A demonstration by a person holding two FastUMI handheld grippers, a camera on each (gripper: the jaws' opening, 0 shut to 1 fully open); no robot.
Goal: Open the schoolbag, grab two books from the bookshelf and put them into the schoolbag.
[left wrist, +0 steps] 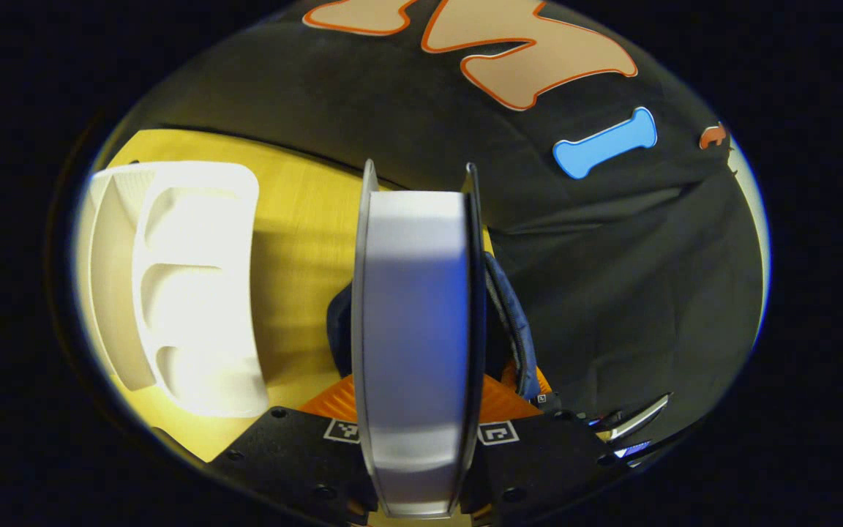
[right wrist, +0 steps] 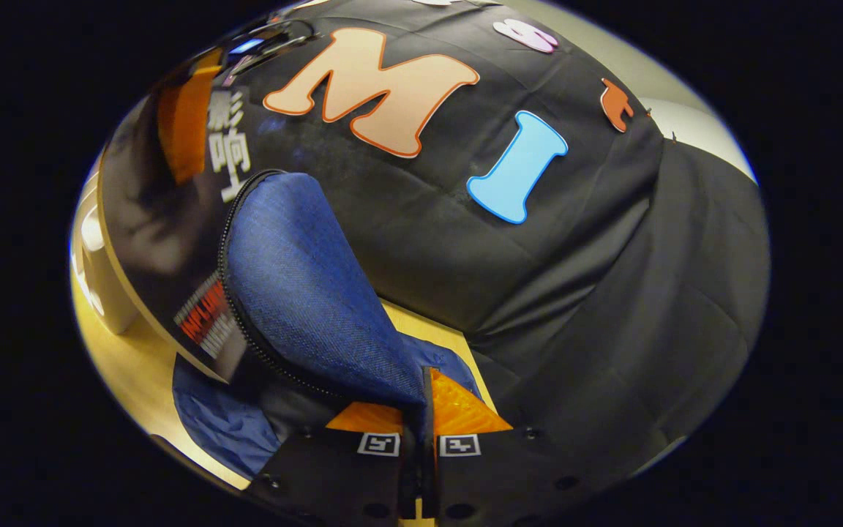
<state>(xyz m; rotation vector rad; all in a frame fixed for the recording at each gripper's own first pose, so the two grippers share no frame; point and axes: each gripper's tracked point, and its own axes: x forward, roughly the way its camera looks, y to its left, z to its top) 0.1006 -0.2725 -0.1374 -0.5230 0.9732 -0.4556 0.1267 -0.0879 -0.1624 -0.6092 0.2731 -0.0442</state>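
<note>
My left gripper [left wrist: 421, 411] is shut on a book [left wrist: 414, 315] with dark covers. It holds the book upright, the white page edge facing the camera. Behind and below the book lies the blue schoolbag [left wrist: 513, 322] with its zipper showing. In the right gripper view, my right gripper [right wrist: 418, 411] is shut on the schoolbag's blue flap [right wrist: 304, 293] and holds it raised. The black-covered book [right wrist: 158, 249] stands at the bag's open mouth [right wrist: 260, 388], its lower corner behind the zipper edge. The left gripper [right wrist: 187, 124] grips the book from above.
A white bookshelf [left wrist: 195, 293] with hollow compartments stands on the yellow wooden table [left wrist: 297, 241], left of the bag; its edge [right wrist: 103, 285] peeks out behind the book. The black cloth wall closes off the back and right.
</note>
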